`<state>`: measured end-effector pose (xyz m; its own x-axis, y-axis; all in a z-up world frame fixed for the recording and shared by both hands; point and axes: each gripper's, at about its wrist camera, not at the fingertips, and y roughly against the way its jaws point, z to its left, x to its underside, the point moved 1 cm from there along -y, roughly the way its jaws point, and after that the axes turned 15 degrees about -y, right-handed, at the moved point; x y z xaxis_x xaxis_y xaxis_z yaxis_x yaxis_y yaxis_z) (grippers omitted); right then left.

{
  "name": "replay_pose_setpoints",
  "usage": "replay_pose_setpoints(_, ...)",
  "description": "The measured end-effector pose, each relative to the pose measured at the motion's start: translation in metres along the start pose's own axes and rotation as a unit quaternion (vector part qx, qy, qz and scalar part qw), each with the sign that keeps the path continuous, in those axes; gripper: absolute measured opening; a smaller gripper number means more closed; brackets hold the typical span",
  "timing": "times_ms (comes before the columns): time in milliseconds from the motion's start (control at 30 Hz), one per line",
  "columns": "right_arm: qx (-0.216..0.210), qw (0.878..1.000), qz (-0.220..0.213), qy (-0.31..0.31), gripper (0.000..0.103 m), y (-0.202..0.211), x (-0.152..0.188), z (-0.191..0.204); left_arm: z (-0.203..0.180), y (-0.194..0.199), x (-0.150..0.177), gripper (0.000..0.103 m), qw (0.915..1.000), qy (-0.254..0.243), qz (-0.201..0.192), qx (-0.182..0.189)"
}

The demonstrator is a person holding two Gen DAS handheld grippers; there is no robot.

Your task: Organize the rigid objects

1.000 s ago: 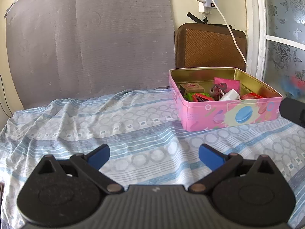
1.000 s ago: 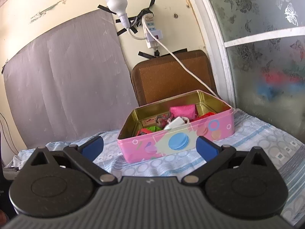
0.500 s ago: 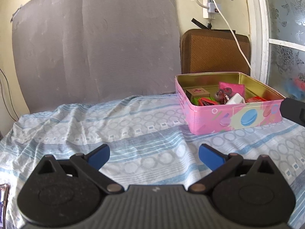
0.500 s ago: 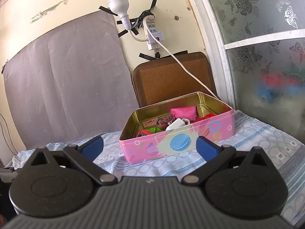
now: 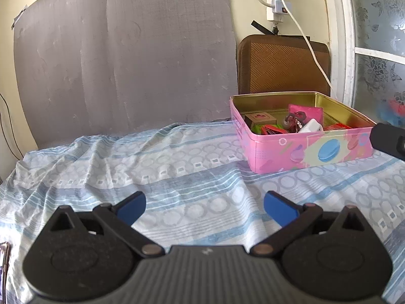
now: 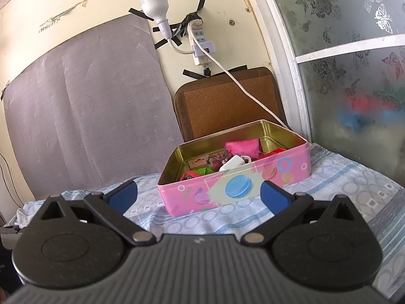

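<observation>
Striped blue-and-white bedsheet (image 5: pixel 177 167) covers a bed that fills the lower half of both views, with a grey panel (image 5: pixel 121 58) taped to the wall behind and a frosted, flower-patterned window (image 6: pixel 354 76) at the right edge. Right of centre in the left wrist view, and at centre in the right wrist view, a pink tin (image 5: pixel 303 149) with no lid stands on the sheet in front of a brown woven cushion (image 6: pixel 227 103). Inside it lie a small cardboard box (image 5: pixel 260 119), a white plug-like piece (image 5: pixel 310 126), a pink packet (image 6: pixel 243 147) and several red and green bits that are too jumbled to name with any certainty. The left claw (image 5: pixel 204 204) is spread wide and empty over bare sheet at the bottom of its frame; the right claw (image 6: pixel 198 194) is likewise spread and empty, low in its frame and aimed at the tin's near wall. No loose object shows on the sheet, so the gathering looks largely done. The next move probably calls for finding any remaining item outside these views, or a lid, and the claws must first swing off the tin to search.
</observation>
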<state>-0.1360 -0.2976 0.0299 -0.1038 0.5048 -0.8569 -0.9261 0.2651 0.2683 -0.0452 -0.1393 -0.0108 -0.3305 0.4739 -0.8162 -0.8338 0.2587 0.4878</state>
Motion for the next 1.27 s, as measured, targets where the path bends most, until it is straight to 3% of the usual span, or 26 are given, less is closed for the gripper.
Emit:
replay_pose_setpoints(900, 0.008, 1.0, 0.006, -0.013, 0.103, -0.004, 0.002, -0.007, -0.016, -0.016, 0.006, 0.103, 0.9982, -0.008, 0.046, 0.038)
replay_pose_setpoints(1267, 0.008, 1.0, 0.006, -0.012, 0.103, -0.005, 0.002, -0.007, -0.019, -0.015, 0.005, 0.103, 0.9977, -0.01, 0.043, 0.052)
